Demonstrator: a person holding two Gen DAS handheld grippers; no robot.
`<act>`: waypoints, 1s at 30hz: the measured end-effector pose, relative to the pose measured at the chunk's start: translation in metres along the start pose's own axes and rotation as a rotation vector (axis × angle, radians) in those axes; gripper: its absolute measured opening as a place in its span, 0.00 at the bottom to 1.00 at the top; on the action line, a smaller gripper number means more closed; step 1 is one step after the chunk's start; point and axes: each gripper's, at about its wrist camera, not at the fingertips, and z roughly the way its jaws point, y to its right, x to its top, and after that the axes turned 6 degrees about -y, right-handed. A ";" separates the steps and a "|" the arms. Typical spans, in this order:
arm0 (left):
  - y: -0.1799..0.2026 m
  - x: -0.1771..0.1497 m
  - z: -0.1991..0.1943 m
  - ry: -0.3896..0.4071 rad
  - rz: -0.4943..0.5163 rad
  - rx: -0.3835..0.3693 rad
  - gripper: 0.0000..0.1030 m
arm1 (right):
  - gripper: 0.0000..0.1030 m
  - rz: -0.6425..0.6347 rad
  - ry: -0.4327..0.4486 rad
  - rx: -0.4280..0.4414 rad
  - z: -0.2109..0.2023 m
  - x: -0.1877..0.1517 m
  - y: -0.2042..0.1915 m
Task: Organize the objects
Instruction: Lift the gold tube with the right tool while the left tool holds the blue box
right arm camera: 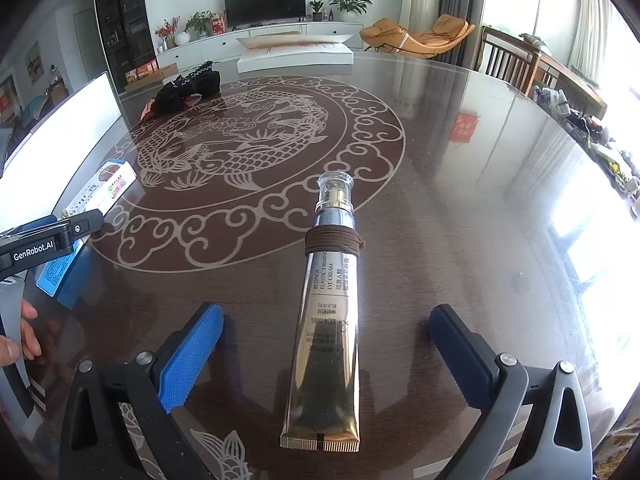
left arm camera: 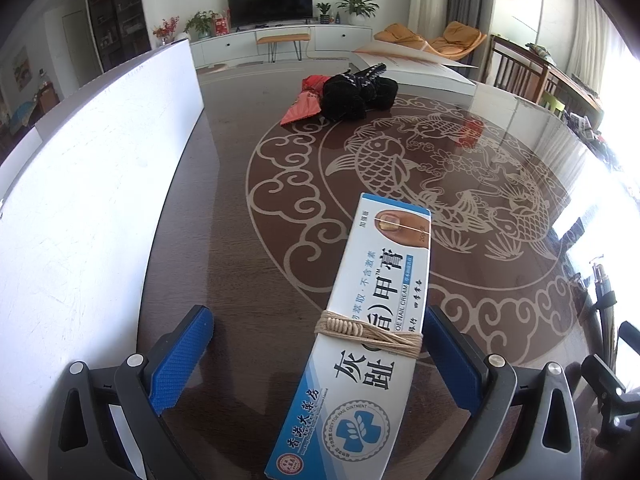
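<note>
Your right gripper [right arm camera: 324, 344] has its jaws spread as wide as they go, and the gold eye cream tube [right arm camera: 326, 320] lies flat on the glass-topped table [right arm camera: 460, 208] between them, touched by neither pad, its clear cap pointing away from you and a dark cord [right arm camera: 334, 242] wound round its neck. Your left gripper [left arm camera: 316, 356] is also apart — the nail cream box [left arm camera: 372, 320], bound with a tan cord [left arm camera: 370, 332], lies between its blue pads, near the right-hand pad, though the view does not settle whether it touches; nothing is clamped. To my eye both items are set down and the release looks finished, so the thing to do well now is the exit: draw each gripper straight back along its own line, keeping the jaws spread, so no pad drags the tube or nudges the box askew. Mind the tube especially — it looks round enough to roll on glass. The black cloth bundle [left arm camera: 356, 94] on the red paper [left arm camera: 300, 106] at the far side seems the likely next pick.
</note>
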 end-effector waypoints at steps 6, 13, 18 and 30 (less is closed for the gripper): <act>0.015 0.001 -0.002 -0.055 0.092 -0.055 1.00 | 1.00 0.000 0.000 0.000 0.000 0.000 0.000; 0.021 0.010 -0.001 -0.133 0.120 -0.060 0.92 | 1.00 0.000 0.000 0.002 0.000 0.000 0.001; 0.027 -0.001 -0.017 -0.054 0.161 -0.077 0.42 | 1.00 -0.002 -0.003 0.005 0.000 0.000 0.001; 0.013 -0.039 -0.041 0.030 0.042 -0.173 0.42 | 0.85 0.066 -0.218 0.164 -0.004 0.056 0.048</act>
